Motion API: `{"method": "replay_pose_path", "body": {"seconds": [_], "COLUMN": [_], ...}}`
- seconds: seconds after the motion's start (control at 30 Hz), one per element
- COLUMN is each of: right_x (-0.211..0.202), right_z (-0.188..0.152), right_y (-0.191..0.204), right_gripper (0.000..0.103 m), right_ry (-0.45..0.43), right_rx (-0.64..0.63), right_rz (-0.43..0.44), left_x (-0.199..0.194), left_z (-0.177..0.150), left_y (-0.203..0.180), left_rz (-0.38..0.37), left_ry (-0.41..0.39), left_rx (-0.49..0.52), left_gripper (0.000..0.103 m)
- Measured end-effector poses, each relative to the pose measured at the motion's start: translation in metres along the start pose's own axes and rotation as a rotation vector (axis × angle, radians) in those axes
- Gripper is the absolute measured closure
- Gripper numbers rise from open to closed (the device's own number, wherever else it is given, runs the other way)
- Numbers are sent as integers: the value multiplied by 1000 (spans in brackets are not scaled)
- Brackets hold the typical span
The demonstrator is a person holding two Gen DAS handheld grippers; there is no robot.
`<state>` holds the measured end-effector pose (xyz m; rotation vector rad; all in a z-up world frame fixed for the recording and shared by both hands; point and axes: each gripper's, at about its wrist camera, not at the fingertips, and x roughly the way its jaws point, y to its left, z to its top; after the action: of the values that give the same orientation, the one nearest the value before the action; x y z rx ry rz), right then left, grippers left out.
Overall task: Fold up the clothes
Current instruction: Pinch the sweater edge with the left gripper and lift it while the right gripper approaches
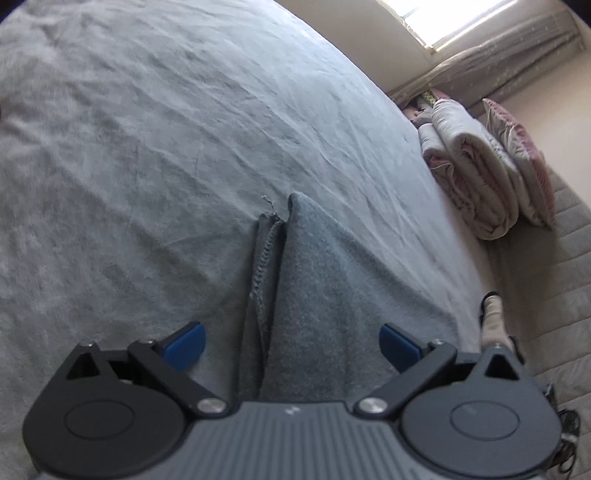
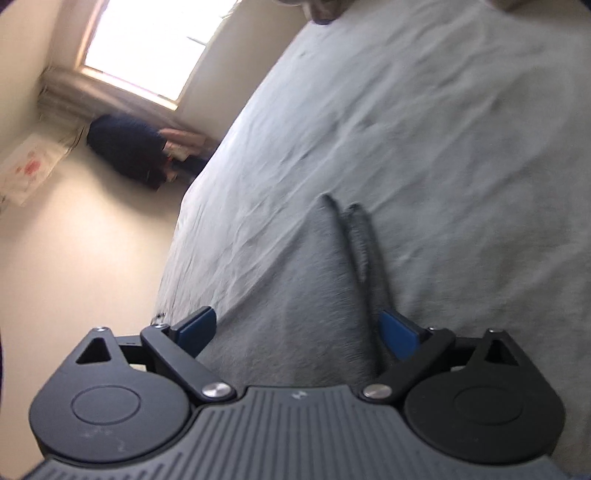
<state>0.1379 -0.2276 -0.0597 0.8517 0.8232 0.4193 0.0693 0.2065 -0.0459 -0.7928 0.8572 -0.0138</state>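
Observation:
A grey knit garment (image 1: 314,280) lies on the grey bedsheet (image 1: 147,129), its stitched edge folded up between the fingers of my left gripper (image 1: 291,347). That gripper is open, blue pads wide apart on either side of the cloth. In the right wrist view the same grey garment (image 2: 303,295) reaches up between the fingers of my right gripper (image 2: 297,334), which is also open, pads spread on either side of it. A seamed edge (image 2: 360,247) stands near the right pad. The bedsheet (image 2: 443,129) fills the right side.
Folded pink and white quilts (image 1: 476,173) and a pillow (image 1: 524,155) sit at the bed's far right edge by a curtain and window (image 1: 461,18). In the right wrist view a dark bundle (image 2: 129,151) lies on the floor under the window (image 2: 147,44).

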Motion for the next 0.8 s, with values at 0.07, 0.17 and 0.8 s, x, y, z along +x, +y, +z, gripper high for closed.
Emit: {"method": "replay_pose_path", "body": {"seconds": [0.07, 0.17, 0.8], "right_x": [2, 0, 52], "right_z": [-1, 0, -49], "right_y": [7, 17, 49], "right_gripper": [11, 12, 52], "right_ry": [-9, -65, 29], "right_rx": [-46, -114, -505], "right_rz": [-9, -7, 5], "left_x": [3, 9, 13], "left_z": [1, -1, -2], "left_y": [4, 12, -4], "left_rz": [-44, -130, -116], "left_ry": [15, 55, -4], "left_rx": [-35, -113, -177], "left_gripper": [12, 26, 82]}}
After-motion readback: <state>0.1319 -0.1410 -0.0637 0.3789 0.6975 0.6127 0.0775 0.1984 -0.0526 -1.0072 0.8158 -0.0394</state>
